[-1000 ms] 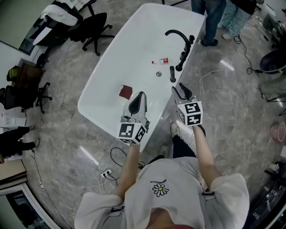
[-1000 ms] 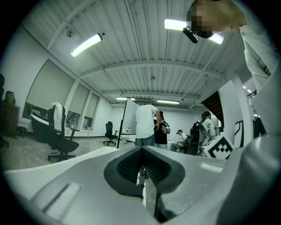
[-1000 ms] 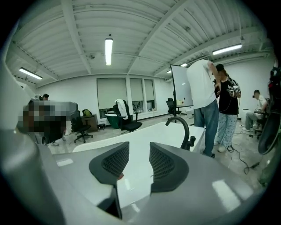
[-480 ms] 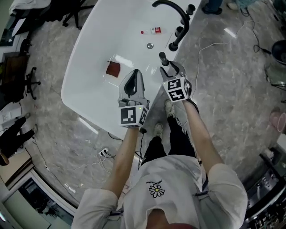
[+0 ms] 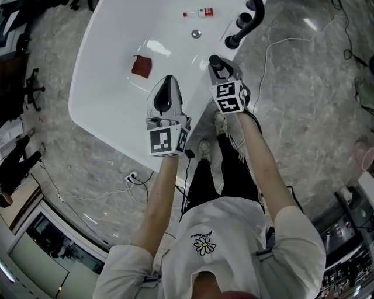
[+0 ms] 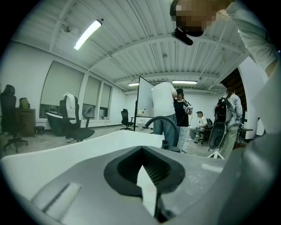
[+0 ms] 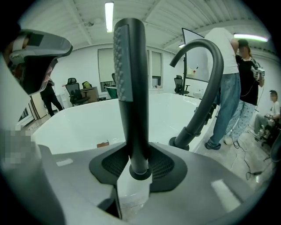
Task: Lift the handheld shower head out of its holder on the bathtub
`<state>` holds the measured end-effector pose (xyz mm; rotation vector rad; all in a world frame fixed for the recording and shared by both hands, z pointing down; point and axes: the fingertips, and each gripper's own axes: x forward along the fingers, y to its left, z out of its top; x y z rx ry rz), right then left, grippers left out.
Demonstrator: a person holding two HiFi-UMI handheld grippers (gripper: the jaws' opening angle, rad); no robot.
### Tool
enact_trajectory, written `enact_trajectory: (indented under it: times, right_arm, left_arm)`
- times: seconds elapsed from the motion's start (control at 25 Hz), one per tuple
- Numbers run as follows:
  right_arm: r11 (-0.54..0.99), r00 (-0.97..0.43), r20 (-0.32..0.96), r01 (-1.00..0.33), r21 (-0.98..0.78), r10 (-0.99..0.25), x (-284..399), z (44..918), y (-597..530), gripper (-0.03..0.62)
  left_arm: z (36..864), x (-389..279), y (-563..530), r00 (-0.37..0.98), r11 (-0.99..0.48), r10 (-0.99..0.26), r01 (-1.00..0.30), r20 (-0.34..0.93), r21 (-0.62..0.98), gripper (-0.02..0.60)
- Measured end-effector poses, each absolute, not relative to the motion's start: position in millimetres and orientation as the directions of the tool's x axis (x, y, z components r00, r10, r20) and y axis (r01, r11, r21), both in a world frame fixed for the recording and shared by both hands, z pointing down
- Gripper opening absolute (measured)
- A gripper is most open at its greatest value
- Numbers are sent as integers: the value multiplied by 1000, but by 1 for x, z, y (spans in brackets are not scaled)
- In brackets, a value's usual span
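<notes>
The black handheld shower head [image 7: 129, 88] stands upright in its holder on the rim of the white bathtub [image 7: 79, 123]. My right gripper [image 7: 139, 169] is shut on its lower handle, one pad against each side. From the head view the shower head [image 5: 215, 61] pokes up just beyond the right gripper [image 5: 224, 73] at the tub's near right rim. To its left, my left gripper [image 5: 166, 82] hangs over the tub's edge [image 5: 87, 87]. That left gripper [image 6: 144, 169] is shut and holds nothing.
The curved black tap spout [image 7: 206, 79] and two black knobs [image 5: 234, 41] stand just behind the holder. A red-brown cloth [image 5: 141, 66], a small bottle [image 5: 198, 13] and the drain [image 5: 196, 34] lie inside the tub. Cables and a power strip [image 5: 132, 175] cross the floor. People [image 7: 228, 79] stand beyond the tub.
Both grippers have moved forward toward the tub. The right gripper, spread open a second ago, has reached the shower handle and closed round it. The left one now hangs over the rim.
</notes>
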<state>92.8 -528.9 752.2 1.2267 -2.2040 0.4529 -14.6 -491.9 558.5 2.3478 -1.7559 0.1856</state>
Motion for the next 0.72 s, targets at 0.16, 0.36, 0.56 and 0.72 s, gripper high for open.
enact_trajectory:
  times: [0.16, 0.36, 0.56, 0.72]
  right_arm:
    - [514, -416, 601, -858, -9, -683, 93, 751, -531, 155]
    - [487, -385, 601, -873, 8, -700, 97, 751, -527, 152]
    - [483, -369, 564, -874, 61, -739, 100, 737, -524, 153]
    - [444, -392, 370, -894, 64, -842, 86, 651, -543, 153]
  left_arm:
    - [564, -16, -492, 280, -267, -930, -960, 237, 87, 2]
    - [560, -21, -486, 282, -271, -930, -959, 236, 76, 1]
    - [553, -33, -481, 291, -285, -933, -957, 210, 59, 2]
    - [549, -54, -477, 268, -259, -945, -963, 188, 70, 2]
